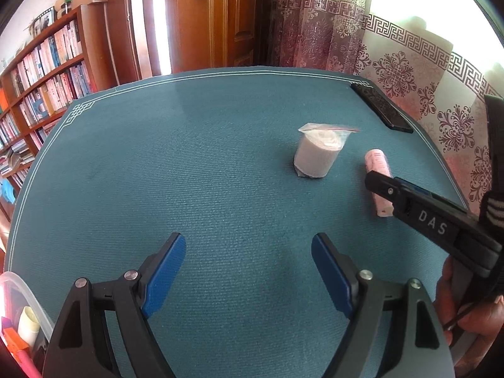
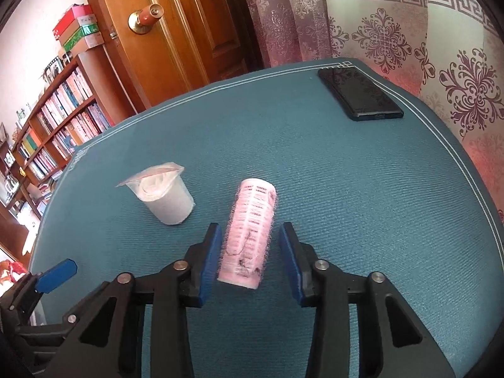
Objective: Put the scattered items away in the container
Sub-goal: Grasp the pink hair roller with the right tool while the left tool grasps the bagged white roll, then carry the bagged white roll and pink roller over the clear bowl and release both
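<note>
The pink roll (image 2: 249, 236) lies on its side on the blue surface (image 2: 346, 189), and its near end sits between the two blue pads of the right gripper (image 2: 250, 252), which stands half open with a small gap on each side, not yet touching. The roll looks light and a little soft, with a fuzzy net skin that should give good friction, so I judge a gentle squeeze across the middle of its body is enough. Beside it stands a grey roll in a clear bag (image 2: 163, 195); the plastic is probably slippery. The left gripper (image 1: 249, 271) is wide open and empty, over bare cloth. The clear container (image 1: 19, 308) shows at the lower left edge of the left wrist view. A black phone (image 2: 359, 94) lies near the far corner, before a patterned curtain (image 2: 409, 37); a wooden door (image 2: 176, 31) and a bookshelf (image 2: 63, 116) stand behind.
</note>
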The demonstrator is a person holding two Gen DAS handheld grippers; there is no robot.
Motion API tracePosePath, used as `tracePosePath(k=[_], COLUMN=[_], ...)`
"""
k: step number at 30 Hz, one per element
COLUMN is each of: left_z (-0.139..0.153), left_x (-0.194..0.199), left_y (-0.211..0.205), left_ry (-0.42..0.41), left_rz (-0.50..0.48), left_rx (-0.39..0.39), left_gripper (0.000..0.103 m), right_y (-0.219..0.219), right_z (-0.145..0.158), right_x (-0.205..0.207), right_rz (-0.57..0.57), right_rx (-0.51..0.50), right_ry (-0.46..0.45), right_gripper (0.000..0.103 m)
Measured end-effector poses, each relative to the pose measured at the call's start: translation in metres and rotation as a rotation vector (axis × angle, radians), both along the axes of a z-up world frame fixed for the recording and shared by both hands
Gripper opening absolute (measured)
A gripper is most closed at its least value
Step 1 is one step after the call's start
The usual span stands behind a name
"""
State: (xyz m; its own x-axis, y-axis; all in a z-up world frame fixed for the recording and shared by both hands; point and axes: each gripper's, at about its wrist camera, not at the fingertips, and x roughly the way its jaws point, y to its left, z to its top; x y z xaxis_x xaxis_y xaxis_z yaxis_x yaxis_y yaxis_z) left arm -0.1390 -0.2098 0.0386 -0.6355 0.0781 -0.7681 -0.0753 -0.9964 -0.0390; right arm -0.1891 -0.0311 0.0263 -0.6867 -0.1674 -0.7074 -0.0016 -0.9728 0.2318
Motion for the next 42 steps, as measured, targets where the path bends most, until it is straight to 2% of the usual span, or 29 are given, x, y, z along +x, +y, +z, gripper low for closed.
tracePosePath(k=[6, 16, 26, 28, 30, 31, 32, 33, 34, 37, 42], left_z=[0.003, -0.001, -0.003, -0.006, -0.011, -0.013, -0.013, -0.012, -0.012, -0.012, -0.01], left_x=[-0.025, -0.065, -0.085, -0.087, -0.088, -0.089, -0.088, -0.088, -0.088, -0.087, -0.081], left_y=[0.014, 0.03, 0.043, 0.044, 0.044, 0.046, 0.046, 0.046, 0.046, 0.045, 0.048], left_ry=[0.001, 0.02, 0.065, 0.071, 0.064, 0.059, 0.066, 0.071, 0.071, 0.076, 0.104], left_rz=[0.0, -0.015, -0.035, -0.039, -0.05, -0.051, -0.046, -0.051, -0.057, -0.054, -0.048], left_rx=[0.0, 0.062, 0.037, 0.036, 0.048, 0.043, 0.036, 0.042, 0.049, 0.051, 0.006], left_gripper=[0.085, 0.085, 0.085, 0.081, 0.067, 0.065, 0.058, 0.047, 0.043, 0.041, 0.041], right_y=[0.004, 0.017, 0.016, 0.016, 0.015, 0.015, 0.014, 0.014, 0.014, 0.014, 0.016], right_z=[0.0, -0.001, -0.005, -0.005, -0.006, -0.006, -0.007, -0.007, -0.007, -0.008, -0.009], right_x=[0.006, 0.012, 0.011, 0.011, 0.01, 0.01, 0.01, 0.01, 0.01, 0.01, 0.009], right_rz=[0.009, -0.004, 0.008, 0.01, 0.013, 0.013, 0.014, 0.014, 0.015, 0.016, 0.018], right_rx=[0.015, -0.037, -0.046, -0.042, -0.04, -0.038, -0.036, -0.033, -0.032, -0.034, -0.036], right_ry=[0.037, 0.052, 0.041, 0.041, 0.04, 0.04, 0.039, 0.04, 0.039, 0.04, 0.04], right_gripper=[0.034, 0.034, 0.034, 0.034, 0.034, 0.034, 0.034, 0.034, 0.033, 0.033, 0.033])
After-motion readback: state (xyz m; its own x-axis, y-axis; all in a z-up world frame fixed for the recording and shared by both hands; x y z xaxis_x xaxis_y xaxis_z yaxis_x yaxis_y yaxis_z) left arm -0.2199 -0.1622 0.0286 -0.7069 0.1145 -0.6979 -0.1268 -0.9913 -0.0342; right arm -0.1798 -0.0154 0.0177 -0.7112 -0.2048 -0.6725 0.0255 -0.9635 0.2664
